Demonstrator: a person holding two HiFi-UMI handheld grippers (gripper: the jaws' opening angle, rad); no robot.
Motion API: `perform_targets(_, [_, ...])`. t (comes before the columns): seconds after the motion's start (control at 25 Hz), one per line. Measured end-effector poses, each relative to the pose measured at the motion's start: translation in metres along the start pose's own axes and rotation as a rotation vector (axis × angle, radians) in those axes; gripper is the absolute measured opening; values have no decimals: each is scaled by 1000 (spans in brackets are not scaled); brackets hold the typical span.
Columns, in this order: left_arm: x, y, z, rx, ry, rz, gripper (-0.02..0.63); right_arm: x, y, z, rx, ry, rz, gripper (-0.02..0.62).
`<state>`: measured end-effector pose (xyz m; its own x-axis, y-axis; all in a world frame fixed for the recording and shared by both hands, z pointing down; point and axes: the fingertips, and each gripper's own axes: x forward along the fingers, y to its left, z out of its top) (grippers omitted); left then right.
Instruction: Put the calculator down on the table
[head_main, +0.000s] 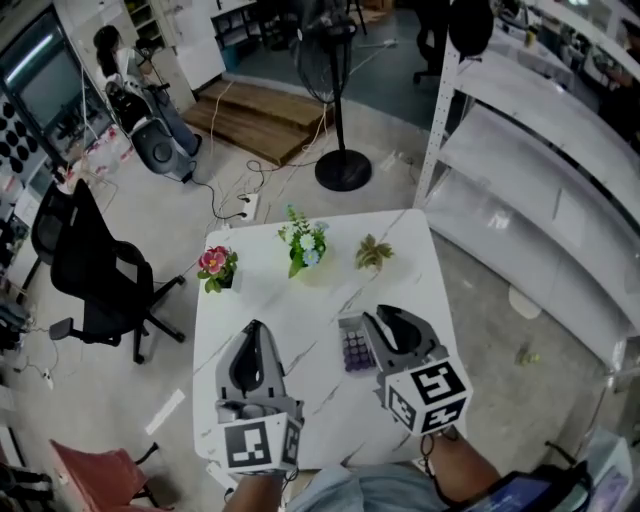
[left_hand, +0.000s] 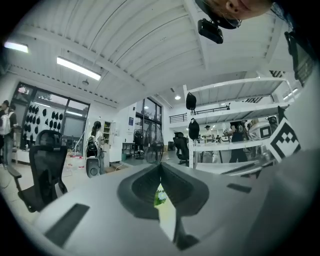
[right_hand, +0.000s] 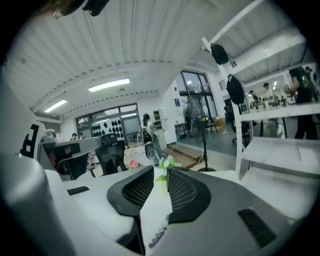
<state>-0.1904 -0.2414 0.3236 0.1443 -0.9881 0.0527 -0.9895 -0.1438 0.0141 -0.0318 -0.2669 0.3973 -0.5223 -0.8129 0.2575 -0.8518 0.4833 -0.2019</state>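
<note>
We see calculator (head_main: 354, 347) lying flat on white surface (head_main: 308, 325), long axis running away from us. It sits just left of right gripper (head_main: 383, 318), the nearer one, whose jaws are slightly parted and empty. Left gripper (head_main: 255, 328) stands apart from it, jaws clenched on nothing.

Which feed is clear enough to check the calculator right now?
Head view: evenly lit, no glare, calculator plain on the table. Right gripper view: fisheye-bent, near jaws soft, only its keys show. Left gripper view: heavy fisheye, blurred jaws, no calculator.
</note>
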Motion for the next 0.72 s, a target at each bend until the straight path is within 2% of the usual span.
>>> perform_targets(0.12, [-8, -7, 32, 16, -63, -17, 8, -20, 14, 38, -70, -89, -10, 54])
perform_targets(0.24, [-16, -12, 51, 49, -83, -32, 8, -35, 22, 62, -106, -158, -17, 17])
perform_targets(0.4, [-24, -14, 75, 54, -145, -30, 8, -50, 30, 80, -156, -208, -28, 15])
perform_targets(0.72, [-32, -24, 84, 65, -176, -60, 8, -69, 35, 94, -201, -264, -51, 12])
